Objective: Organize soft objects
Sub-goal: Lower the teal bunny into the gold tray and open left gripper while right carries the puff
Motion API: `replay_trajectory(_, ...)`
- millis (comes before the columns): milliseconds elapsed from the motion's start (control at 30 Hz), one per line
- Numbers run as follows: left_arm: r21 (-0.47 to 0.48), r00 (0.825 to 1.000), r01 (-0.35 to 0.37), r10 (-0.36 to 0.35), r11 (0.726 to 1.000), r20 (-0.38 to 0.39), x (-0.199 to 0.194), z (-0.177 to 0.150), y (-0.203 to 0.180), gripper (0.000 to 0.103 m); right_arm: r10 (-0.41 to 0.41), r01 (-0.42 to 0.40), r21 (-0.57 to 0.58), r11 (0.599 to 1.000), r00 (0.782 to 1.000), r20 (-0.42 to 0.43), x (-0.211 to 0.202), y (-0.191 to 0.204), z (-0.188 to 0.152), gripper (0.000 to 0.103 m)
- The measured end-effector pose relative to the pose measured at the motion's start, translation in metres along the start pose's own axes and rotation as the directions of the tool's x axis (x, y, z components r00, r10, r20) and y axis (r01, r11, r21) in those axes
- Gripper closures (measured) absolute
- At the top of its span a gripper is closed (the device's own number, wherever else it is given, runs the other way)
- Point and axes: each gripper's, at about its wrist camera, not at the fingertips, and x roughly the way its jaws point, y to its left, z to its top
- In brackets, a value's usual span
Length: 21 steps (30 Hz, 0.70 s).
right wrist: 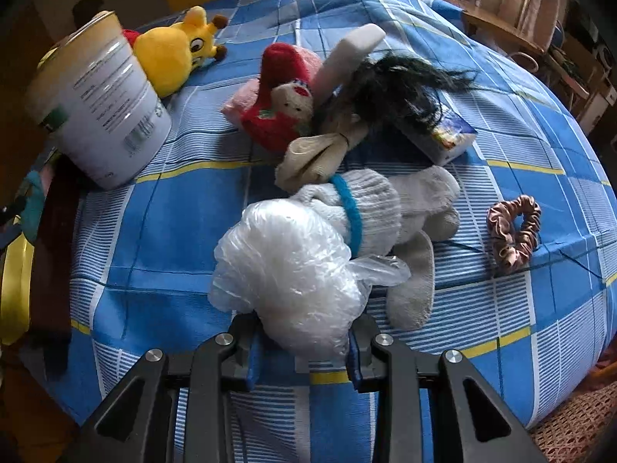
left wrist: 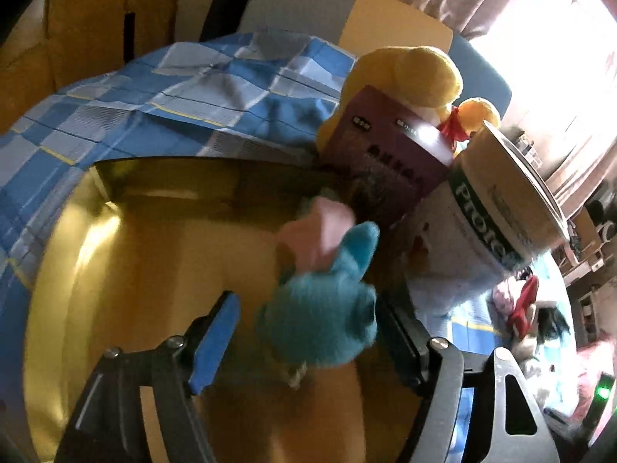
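On the blue checked bed (right wrist: 162, 254) lie many soft things. A big white tub (right wrist: 98, 115) tilts by a yellow toy (right wrist: 173, 54). Over a yellow box (left wrist: 154, 254), the left gripper (left wrist: 304, 343) has its fingers wide apart, and a fuzzy teal and pink toy (left wrist: 324, 301) sits between them, blurry. The right gripper (right wrist: 304, 359) squeezes a crinkly clear bag (right wrist: 285, 270) beside a grey sock (right wrist: 420, 208). A pink scrunchie (right wrist: 515, 231) lies apart.
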Motion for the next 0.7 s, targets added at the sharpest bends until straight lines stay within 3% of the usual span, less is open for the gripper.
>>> replay_trajectory(200,0.035,0.999,-0.018,0.016,0.999,0.048,-0.033,-0.031,0.003,0.028,-0.005,0.005,0.012,1.0,1.0,-0.013,0.002,-0.003,0.002,0.071)
replay_trajectory(400,0.077,0.997,-0.025,0.02,0.997,0.074,-0.051,-0.052,0.003,0.026,0.062,-0.063,0.008,0.998,0.997,0.047,-0.02,0.005,0.017,0.071)
replay_trajectory(533,0.082,0.997,-0.019,0.012,0.996,0.081,-0.06,-0.059,0.007,0.026,0.11,-0.109,-0.01,0.994,0.987,0.114,-0.041,0.017,0.052,0.071)
replay_trajectory(700,0.078,0.994,-0.018,0.01,0.997,0.107,-0.073,-0.063,0.014,0.026,0.098,-0.101,0.005,0.995,0.976,0.195,-0.056,0.034,0.118,0.071)
